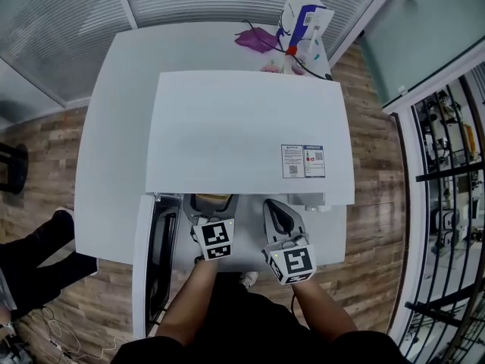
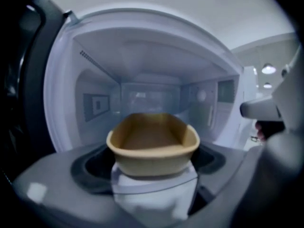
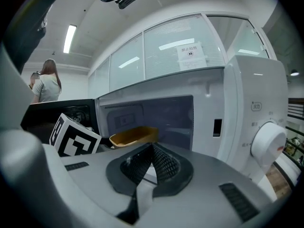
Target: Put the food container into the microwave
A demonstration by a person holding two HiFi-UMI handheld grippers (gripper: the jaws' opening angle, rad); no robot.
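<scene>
Held tan food container [image 2: 152, 144] by its near end in left gripper [image 2: 155, 177], centre frame, at microwave's [image 1: 250, 127] open mouth. Looked light, thin-walled, crushable; called for gentle pinching at the rim. Held right gripper [image 3: 151, 151] pressed together, empty.

- The right gripper [image 3: 152, 152] has its black ribbed pads pressed together, with nothing between them.
- At 11 o'clock from the pads, a shallow tan plastic food container [image 3: 134, 136] sits at the mouth of the boxy white microwave oven [image 3: 247, 94].
- The black oven door [image 3: 52, 114] stands open at 9 o'clock.
- A black-and-white marker cube [image 3: 73, 137] is just beside the container, at its 8 o'clock.
- A round white dial [image 3: 268, 144] shows at 3 o'clock.
</scene>
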